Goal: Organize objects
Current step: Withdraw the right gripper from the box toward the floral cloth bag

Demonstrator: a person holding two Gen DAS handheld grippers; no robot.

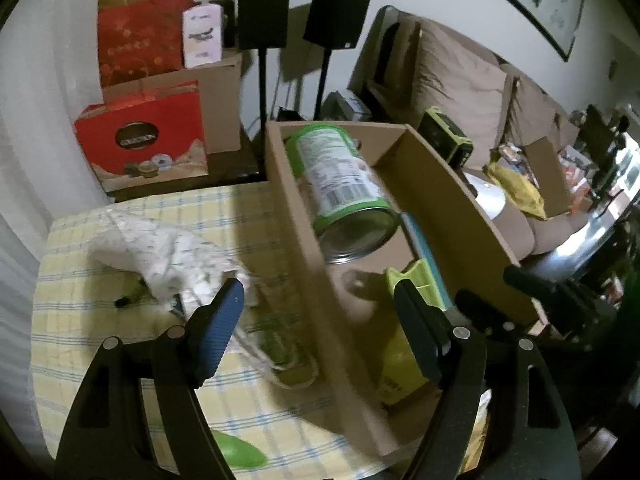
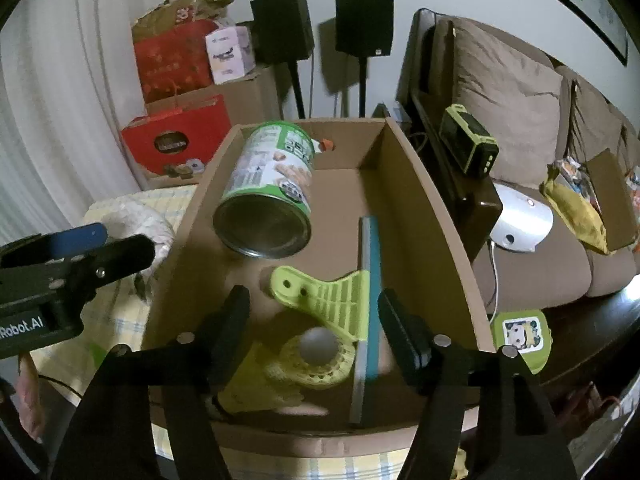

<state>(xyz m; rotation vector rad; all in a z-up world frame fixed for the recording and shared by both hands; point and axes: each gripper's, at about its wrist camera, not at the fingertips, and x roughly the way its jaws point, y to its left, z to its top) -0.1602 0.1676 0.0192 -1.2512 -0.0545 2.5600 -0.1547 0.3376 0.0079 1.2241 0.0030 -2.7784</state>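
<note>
A cardboard box (image 2: 404, 184) (image 1: 304, 224) stands on the checked tablecloth. In it lie a green-labelled tin can (image 2: 268, 196) (image 1: 344, 184) on its side, a lime green plastic clip (image 2: 320, 300), a lime green strainer-like piece holding a white ball (image 2: 318, 346), and a teal flat board (image 2: 370, 300) leaning on edge. My right gripper (image 2: 314, 316) is open above the clip and ball, empty. My left gripper (image 1: 318, 308) is open, straddling the box's left wall, empty. A white crumpled cloth (image 1: 160, 248) and a clear glass item (image 1: 276, 344) lie left of the box.
A lime green object (image 1: 236, 450) lies at the table's near edge. Red gift boxes (image 1: 140, 140) and speakers on stands (image 1: 264, 12) are behind. A brown sofa (image 2: 520, 128) with clutter is at right, and a green lidded container (image 2: 520, 334) is on a dark table.
</note>
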